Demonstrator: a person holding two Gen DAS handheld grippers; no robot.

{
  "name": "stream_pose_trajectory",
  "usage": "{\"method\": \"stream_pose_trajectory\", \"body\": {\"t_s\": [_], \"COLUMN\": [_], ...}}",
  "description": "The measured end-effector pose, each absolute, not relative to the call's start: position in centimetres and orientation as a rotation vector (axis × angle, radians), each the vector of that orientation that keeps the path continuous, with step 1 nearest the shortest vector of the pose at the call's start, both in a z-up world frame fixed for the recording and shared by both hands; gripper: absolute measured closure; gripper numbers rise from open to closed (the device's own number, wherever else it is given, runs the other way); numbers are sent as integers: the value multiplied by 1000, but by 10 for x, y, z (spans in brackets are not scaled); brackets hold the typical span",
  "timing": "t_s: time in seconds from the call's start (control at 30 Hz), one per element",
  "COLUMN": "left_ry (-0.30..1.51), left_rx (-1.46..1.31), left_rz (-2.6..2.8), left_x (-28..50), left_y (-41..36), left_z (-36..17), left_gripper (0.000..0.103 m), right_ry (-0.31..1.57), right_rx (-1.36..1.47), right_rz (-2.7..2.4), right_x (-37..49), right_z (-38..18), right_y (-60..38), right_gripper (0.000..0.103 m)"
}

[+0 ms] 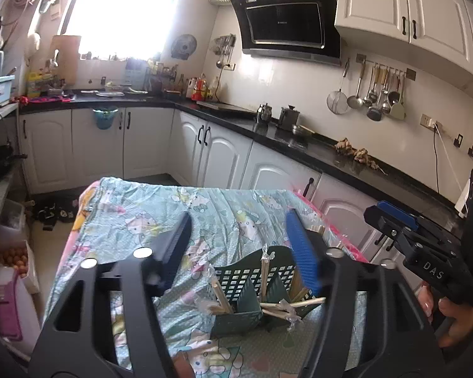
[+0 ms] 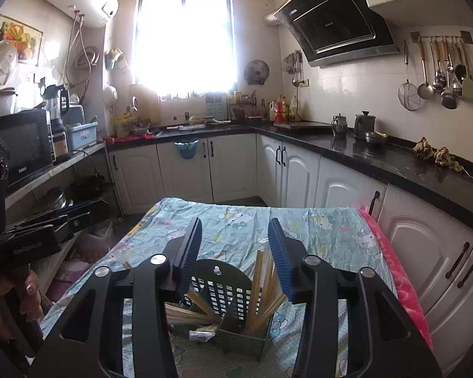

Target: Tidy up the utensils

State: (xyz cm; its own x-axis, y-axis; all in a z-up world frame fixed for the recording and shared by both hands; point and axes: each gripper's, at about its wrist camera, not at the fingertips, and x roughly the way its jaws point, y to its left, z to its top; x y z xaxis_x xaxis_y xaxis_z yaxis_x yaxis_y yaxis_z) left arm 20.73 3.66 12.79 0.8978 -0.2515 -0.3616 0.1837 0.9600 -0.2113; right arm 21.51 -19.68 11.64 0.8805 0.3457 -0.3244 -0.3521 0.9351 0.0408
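A dark green perforated utensil holder (image 1: 246, 296) stands on the table with the cartoon-print cloth (image 1: 135, 220). Wrapped wooden chopsticks (image 1: 294, 307) stick out of its compartments and lean over its rim. My left gripper (image 1: 236, 220) is open and empty, raised above and behind the holder. In the right wrist view the holder (image 2: 233, 302) holds several upright chopsticks (image 2: 261, 286) in its right compartment, and more chopsticks (image 2: 189, 315) lie at its left. My right gripper (image 2: 235, 223) is open and empty above it. Each gripper shows at the edge of the other's view.
White kitchen cabinets (image 2: 340, 195) under a black counter (image 2: 378, 157) run along the right and the back. Ladles and spatulas (image 2: 441, 75) hang on the wall. A shelf with a microwave (image 2: 22, 145) stands on the left. A pink cloth edge (image 2: 397, 283) lines the table's right side.
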Motion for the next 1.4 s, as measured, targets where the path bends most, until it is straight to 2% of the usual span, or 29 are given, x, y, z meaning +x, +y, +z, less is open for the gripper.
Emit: {"method": "stream_pose_trajectory", "body": {"t_s": [0.1, 0.17, 0.23, 0.37, 0.7, 1.1, 1.4], "left_ry": [396, 402, 408, 419, 488, 535, 497], "left_rx": [-171, -174, -178, -176, -208, -212, -154], "left_rz": [-205, -198, -196, -190, -172, -113, -40], "left_x": [198, 192, 184, 169, 124, 79, 55], "left_y": [42, 44, 47, 50, 56, 55, 45], "left_z": [134, 136, 136, 133, 106, 70, 46], "left_gripper": [35, 24, 21, 12, 11, 11, 11], "right_ry": [322, 313, 315, 311, 313, 432, 411], "right_rx": [-16, -13, -7, -1, 20, -52, -100], "right_rz": [366, 363, 363, 366, 344, 342, 306], "right_x": [205, 197, 190, 174, 117, 70, 60], "right_z": [121, 122, 122, 121, 110, 51, 7], "right_y": [-199, -200, -202, -204, -212, -190, -184], "right_gripper": [50, 49, 48, 39, 8, 6, 6]}}
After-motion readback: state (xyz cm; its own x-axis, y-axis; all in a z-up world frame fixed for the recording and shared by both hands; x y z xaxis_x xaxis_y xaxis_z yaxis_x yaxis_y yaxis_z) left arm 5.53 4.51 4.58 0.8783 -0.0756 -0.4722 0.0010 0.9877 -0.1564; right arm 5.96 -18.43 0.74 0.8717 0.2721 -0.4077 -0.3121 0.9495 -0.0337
